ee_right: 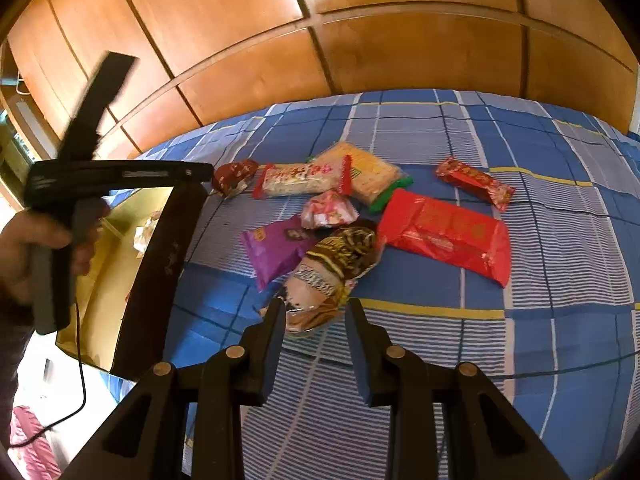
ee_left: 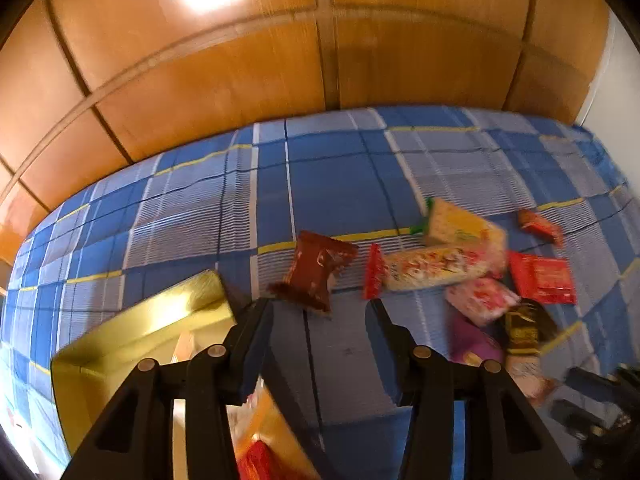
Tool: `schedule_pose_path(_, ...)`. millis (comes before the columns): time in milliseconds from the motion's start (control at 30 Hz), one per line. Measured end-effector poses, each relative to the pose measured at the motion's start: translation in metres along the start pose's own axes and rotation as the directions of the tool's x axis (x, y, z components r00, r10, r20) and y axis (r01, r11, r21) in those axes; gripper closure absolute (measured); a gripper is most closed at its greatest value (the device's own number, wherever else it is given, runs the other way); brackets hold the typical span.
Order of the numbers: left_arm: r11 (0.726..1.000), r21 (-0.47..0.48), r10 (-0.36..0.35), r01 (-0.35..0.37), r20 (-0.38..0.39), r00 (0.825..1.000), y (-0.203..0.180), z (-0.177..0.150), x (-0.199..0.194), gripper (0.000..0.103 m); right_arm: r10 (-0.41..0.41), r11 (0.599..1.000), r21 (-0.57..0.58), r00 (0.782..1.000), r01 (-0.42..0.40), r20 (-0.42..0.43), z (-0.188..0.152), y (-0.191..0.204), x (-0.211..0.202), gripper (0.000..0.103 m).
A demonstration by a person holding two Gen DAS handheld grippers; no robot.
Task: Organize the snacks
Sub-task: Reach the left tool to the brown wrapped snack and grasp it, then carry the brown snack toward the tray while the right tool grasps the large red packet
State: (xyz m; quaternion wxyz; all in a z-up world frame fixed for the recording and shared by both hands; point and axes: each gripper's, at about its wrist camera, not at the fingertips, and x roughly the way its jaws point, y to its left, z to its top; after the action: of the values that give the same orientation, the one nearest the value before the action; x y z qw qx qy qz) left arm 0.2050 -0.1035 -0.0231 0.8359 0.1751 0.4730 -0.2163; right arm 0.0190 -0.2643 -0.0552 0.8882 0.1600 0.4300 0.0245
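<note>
Several snack packets lie on a blue checked bedsheet point(ee_right: 480, 340). A brown packet point(ee_left: 316, 276) lies just beyond my open, empty left gripper point(ee_left: 320, 304). A gold box point(ee_left: 132, 332) with snacks inside sits at its left. My right gripper point(ee_right: 316, 304) is open, its fingertips on either side of the near end of a brown-and-white striped packet point(ee_right: 332, 268). Around it lie a purple packet point(ee_right: 276, 248), a pink packet point(ee_right: 328, 208), a large red packet point(ee_right: 448, 232), a small red packet point(ee_right: 476, 182) and two pale cracker packs point(ee_right: 308, 178).
A wooden wardrobe point(ee_right: 360, 40) stands behind the bed. In the right wrist view the left gripper's body point(ee_right: 80, 184) and the hand holding it are at the left, above the gold box point(ee_right: 104, 280). A cable hangs below it.
</note>
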Motion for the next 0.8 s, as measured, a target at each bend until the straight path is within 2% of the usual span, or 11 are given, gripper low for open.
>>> schedule_pose_path(200,0.998,0.062,0.028,-0.023,-0.075,0.997,0.001,0.021,0.047,0.054,-0.014,0.999,0.045,1.0,0.014,-0.004,0.002,-0.02,0.0,0.072)
schedule_pose_path(300,0.997,0.063,0.039,-0.032,-0.106,0.994,0.002,0.026,0.065,0.055,-0.023,0.998,0.058,1.0,0.022,0.008,0.005,-0.028,-0.003,0.072)
schedule_pose_path(367,0.997,0.068,0.03,-0.023,-0.118,0.992,0.0,0.026,0.072,0.072,-0.036,0.997,0.07,0.999,0.034,0.021,0.007,-0.037,-0.007,0.072)
schedule_pose_path(400,0.997,0.071,0.026,-0.017,-0.117,0.993,-0.003,0.025,0.073,0.074,-0.04,0.997,0.074,0.999,0.038,0.026,0.008,-0.041,-0.008,0.072)
schedule_pose_path(433,0.998,0.068,0.011,-0.003,-0.113,0.994,-0.005,0.023,0.073,0.079,-0.048,0.996,0.082,0.998,0.045,0.032,0.009,-0.046,-0.009,0.072)
schedule_pose_path(533,1.0,0.026,-0.009,0.012,-0.094,0.996,-0.005,0.02,0.069,0.081,-0.079,0.991,0.114,0.996,0.074,0.043,0.011,-0.064,-0.013,0.072)
schedule_pose_path(600,0.999,-0.017,-0.029,0.027,-0.071,0.997,-0.002,0.015,0.061,0.081,-0.098,0.986,0.142,0.994,0.091,0.04,0.011,-0.078,-0.014,0.072)
schedule_pose_path(800,0.996,-0.07,-0.06,0.06,0.013,0.998,-0.007,-0.008,0.019,0.081,-0.142,0.967,0.213,0.99,0.138,0.006,0.008,-0.113,-0.012,0.072)
